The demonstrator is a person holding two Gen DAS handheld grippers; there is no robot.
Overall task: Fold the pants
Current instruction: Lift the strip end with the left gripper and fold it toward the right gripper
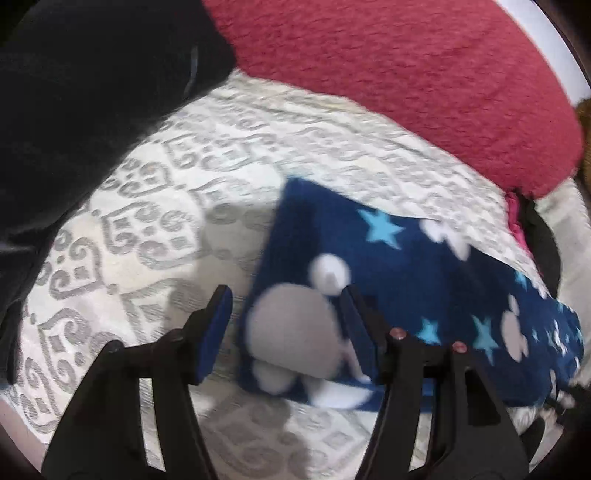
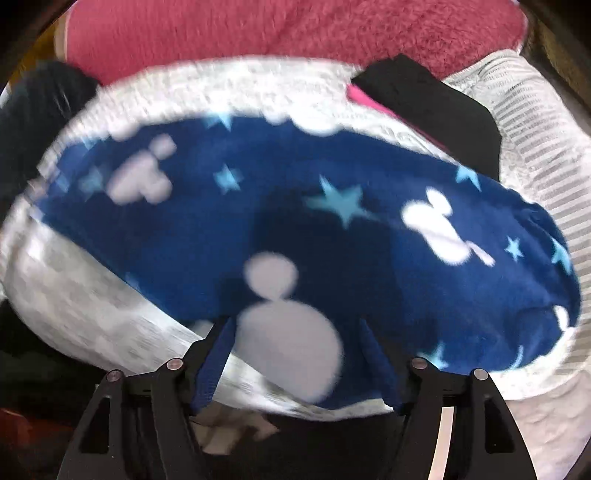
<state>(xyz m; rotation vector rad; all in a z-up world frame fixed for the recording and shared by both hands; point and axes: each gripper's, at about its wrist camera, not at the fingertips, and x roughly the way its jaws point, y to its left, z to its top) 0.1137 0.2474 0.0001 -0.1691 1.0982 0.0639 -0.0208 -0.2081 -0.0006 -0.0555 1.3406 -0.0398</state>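
The pants are dark blue fleece with light blue stars and white and grey mouse-head shapes. They lie folded into a long band on a white bedspread with a grey pattern. My left gripper points down over the band's left end, its blue pads wide apart and not pressing on the cloth. In the right wrist view the pants fill the middle. My right gripper hovers open above their near edge, over a large grey shape. The picture is blurred.
A red fluffy blanket lies along the far side of the bed. A dark garment covers the far left. A black and pink item rests beyond the pants, with grey striped cloth to its right.
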